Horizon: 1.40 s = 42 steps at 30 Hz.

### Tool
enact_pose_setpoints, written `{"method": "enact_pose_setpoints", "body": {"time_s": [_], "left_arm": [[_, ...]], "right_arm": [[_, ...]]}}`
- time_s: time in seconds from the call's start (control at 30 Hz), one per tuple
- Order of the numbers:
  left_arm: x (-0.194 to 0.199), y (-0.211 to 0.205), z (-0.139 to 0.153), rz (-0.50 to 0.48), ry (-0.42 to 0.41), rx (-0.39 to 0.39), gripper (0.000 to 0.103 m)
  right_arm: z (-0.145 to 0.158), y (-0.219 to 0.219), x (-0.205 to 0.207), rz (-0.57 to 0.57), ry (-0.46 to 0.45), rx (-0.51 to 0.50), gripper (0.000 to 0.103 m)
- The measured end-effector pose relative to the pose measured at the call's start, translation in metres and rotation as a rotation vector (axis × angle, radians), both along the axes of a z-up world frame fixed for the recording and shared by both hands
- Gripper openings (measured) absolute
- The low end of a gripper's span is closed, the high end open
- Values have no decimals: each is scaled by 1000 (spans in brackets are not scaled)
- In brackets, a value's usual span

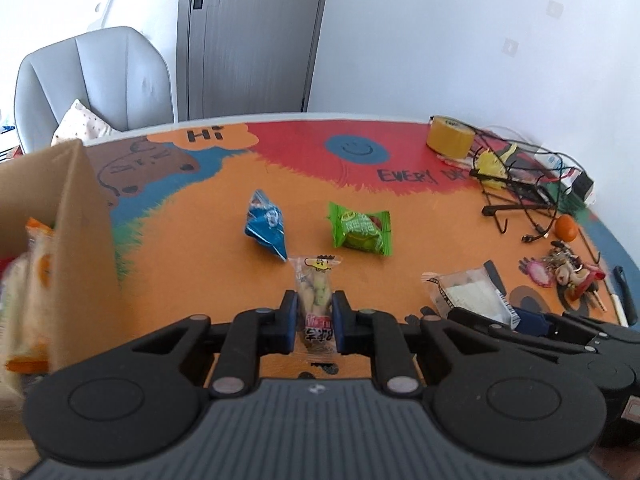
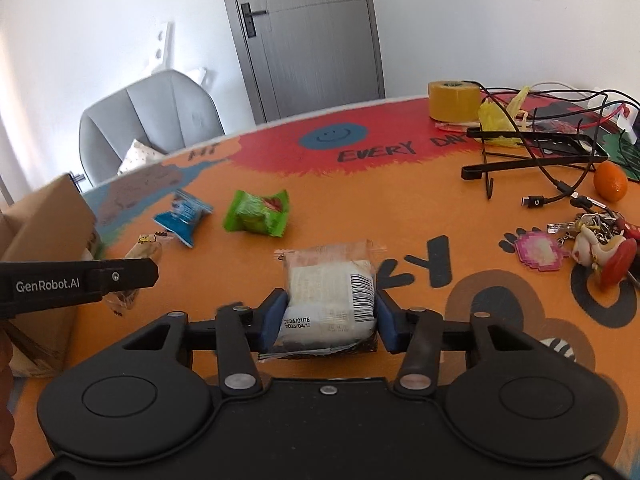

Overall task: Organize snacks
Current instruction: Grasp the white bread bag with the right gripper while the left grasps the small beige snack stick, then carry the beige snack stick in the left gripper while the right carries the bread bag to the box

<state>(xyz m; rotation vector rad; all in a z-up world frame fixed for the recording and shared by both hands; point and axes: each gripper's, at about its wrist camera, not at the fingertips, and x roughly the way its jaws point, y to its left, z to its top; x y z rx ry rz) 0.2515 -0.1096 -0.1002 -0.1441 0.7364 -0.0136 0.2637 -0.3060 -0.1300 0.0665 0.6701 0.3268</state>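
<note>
Left wrist view: left tongs (image 1: 314, 316) pinch slim clear snack packet (image 1: 316, 292) low centre, right tongs (image 2: 326, 316) clasp white barcode packet (image 2: 330, 300) above the counter (image 2: 360, 208); both light, crinkly, slippery, best gripped mid-body.

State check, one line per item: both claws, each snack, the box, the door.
left claw: shut on clear snack pack
right claw: shut on white barcode pack
blue snack: loose on table
green snack: loose on table
cardboard box: open, orange-and-white packs inside
door: closed
</note>
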Motion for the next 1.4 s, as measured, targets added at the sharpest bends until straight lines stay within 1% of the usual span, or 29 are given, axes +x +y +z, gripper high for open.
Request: {"method": "enact_pose_setpoints", "body": {"time_s": [0.13, 0.17, 0.3, 0.57, 1.07, 1.23, 1.3, 1.4], "left_arm": [[-13, 7, 17, -10, -41, -12, 17], [-16, 9, 21, -11, -51, -26, 17], [-27, 18, 39, -4, -95, -40, 17], [-44, 40, 62, 26, -155, -43, 17], [-72, 97, 74, 129, -196, -41, 17], [-77, 121, 76, 175, -200, -41, 17], [-80, 130, 77, 197, -206, -36, 17], [-84, 144, 77, 227, -210, -37, 17]], "right_arm": [[12, 5, -8, -4, -22, 25, 48], [15, 7, -10, -1, -28, 31, 48], [30, 17, -16, 22, -52, 55, 48], [58, 38, -26, 76, -104, 95, 48], [79, 86, -33, 173, -162, 131, 48], [83, 103, -35, 208, -170, 143, 48], [83, 112, -36, 217, -181, 128, 48], [83, 124, -34, 236, -174, 132, 48]]}}
